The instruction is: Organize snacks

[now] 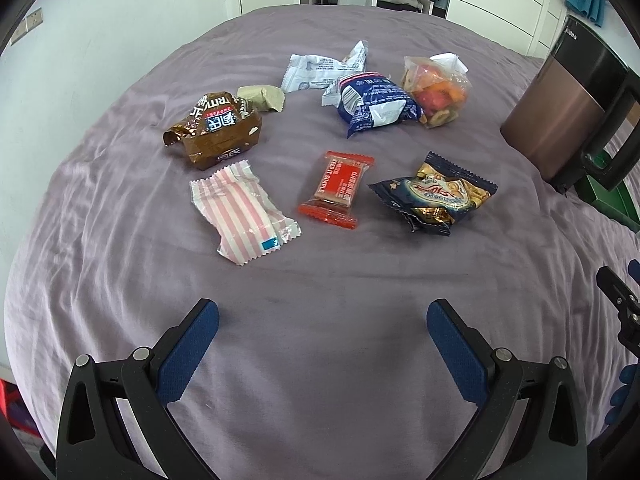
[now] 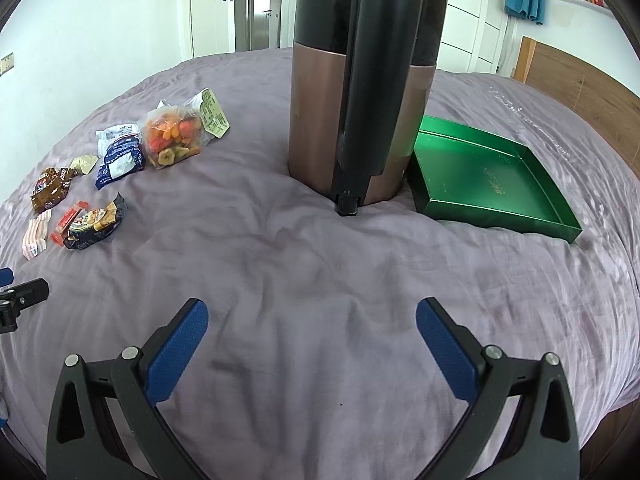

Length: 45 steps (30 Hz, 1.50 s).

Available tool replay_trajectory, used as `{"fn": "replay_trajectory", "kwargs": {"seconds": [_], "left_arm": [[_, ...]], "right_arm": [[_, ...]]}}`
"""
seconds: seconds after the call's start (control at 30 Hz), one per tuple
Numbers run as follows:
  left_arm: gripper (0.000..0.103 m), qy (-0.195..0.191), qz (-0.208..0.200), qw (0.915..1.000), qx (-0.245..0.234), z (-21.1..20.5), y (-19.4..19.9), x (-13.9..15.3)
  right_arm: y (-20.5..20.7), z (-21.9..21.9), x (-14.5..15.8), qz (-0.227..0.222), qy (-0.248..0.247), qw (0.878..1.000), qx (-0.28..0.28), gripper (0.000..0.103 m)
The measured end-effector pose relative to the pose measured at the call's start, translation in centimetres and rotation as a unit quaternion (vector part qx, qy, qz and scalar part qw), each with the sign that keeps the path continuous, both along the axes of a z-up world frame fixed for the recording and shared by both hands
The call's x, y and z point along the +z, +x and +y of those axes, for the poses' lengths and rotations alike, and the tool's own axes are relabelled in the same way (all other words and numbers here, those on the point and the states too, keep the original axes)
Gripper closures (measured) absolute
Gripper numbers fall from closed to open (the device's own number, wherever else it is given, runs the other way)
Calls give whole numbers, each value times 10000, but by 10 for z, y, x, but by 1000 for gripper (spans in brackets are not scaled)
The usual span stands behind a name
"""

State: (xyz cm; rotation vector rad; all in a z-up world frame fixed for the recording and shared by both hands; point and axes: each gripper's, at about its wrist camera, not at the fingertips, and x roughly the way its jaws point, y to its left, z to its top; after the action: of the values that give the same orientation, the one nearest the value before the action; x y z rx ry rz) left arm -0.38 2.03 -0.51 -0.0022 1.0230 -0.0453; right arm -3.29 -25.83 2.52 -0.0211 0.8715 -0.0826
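Hovering over the purple bedspread, the left gripper has its jaws spread wide and empty; ahead of them, from left to right, lie the brown packet, the pink striped wrapper, the red bar and the dark blue-gold pouch. The right gripper is likewise wide and empty, with the copper canister straight ahead of its jaws and the green tray ahead to their right.

Left claw gapes wide above snack packets scattered on purple bedspread
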Motion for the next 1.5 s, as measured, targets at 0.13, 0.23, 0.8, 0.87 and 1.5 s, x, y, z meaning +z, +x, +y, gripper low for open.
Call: {"fn": "replay_trajectory", "kwargs": {"seconds": [0.13,0.23,0.8,0.87,1.5], "left_arm": [[1,-43,-15,10000,30,5,0,2],[1,-68,-28,9999,96,10,1,3],[1,-71,-47,9999,118,11,2,4],[1,-72,-42,9999,121,11,3,3],[1,-140,-64,9997,172,14,7,6]], "right_arm": [[-1,0,0,-3,3,10000,3,0],[0,0,-2,2,1,10000,15,0],[-1,3,0,-36,-16,10000,71,0],[-1,2,-1,-38,-10,10000,71,0],[5,18,5,-59,-71,9995,310,0]]}}
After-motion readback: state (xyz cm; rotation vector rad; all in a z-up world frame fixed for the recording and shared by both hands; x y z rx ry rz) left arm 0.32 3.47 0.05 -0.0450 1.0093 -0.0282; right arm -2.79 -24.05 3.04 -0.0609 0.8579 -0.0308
